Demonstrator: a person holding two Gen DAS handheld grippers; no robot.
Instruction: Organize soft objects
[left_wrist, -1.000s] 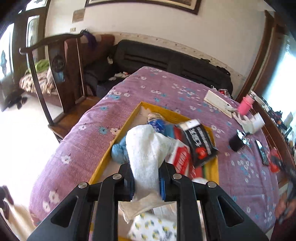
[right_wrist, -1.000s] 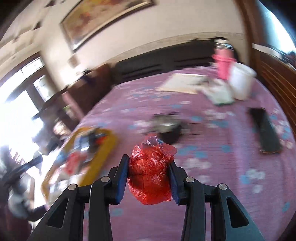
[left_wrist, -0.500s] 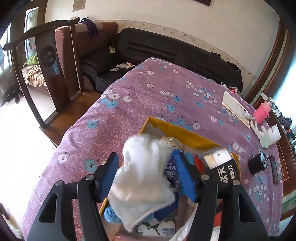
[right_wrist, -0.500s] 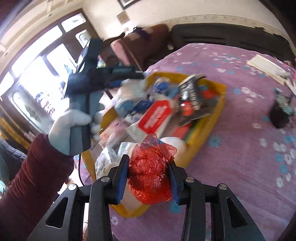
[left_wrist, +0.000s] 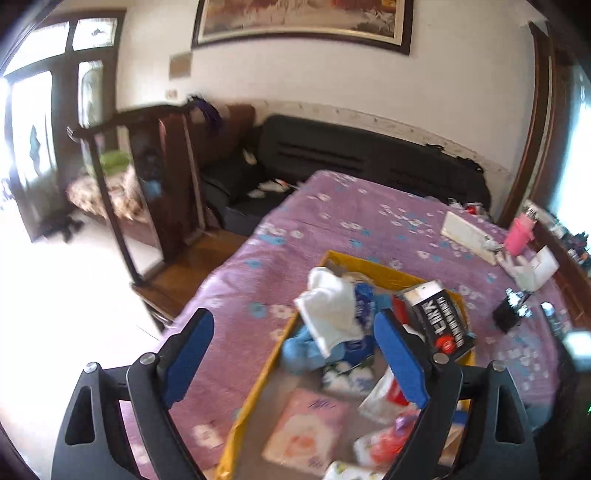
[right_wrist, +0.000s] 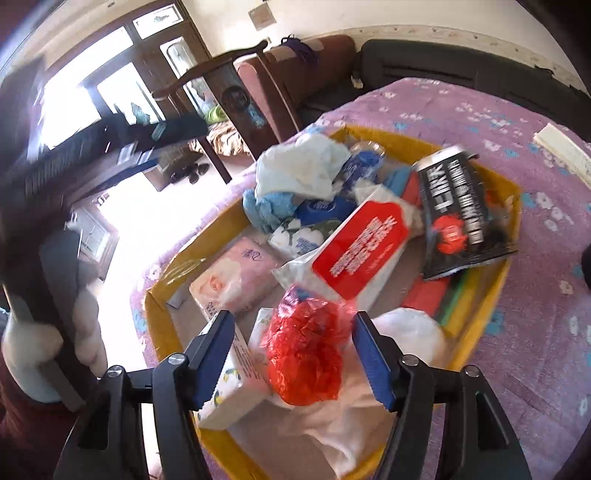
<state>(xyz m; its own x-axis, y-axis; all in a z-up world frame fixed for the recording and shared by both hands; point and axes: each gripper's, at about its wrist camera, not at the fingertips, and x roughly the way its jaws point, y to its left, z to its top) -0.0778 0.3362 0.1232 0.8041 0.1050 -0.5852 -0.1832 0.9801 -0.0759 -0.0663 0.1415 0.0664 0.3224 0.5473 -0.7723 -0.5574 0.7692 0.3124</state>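
Both grippers just opened: left gripper (left_wrist: 293, 349) empty above yellow box (left_wrist: 373, 263); red bag (right_wrist: 306, 350) loose between right gripper (right_wrist: 293, 354) pads.

One yellow tray (right_wrist: 511, 206), one red plastic bag (right_wrist: 304, 354), one white cloth (left_wrist: 328, 306), one black packet (right_wrist: 456, 206).

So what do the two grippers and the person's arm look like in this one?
Both the left gripper and the right gripper have black triangular cut-out finger arms, silver screws and blue ribbed pads. The hand wears a pale glove, with a dark red sleeve below it.
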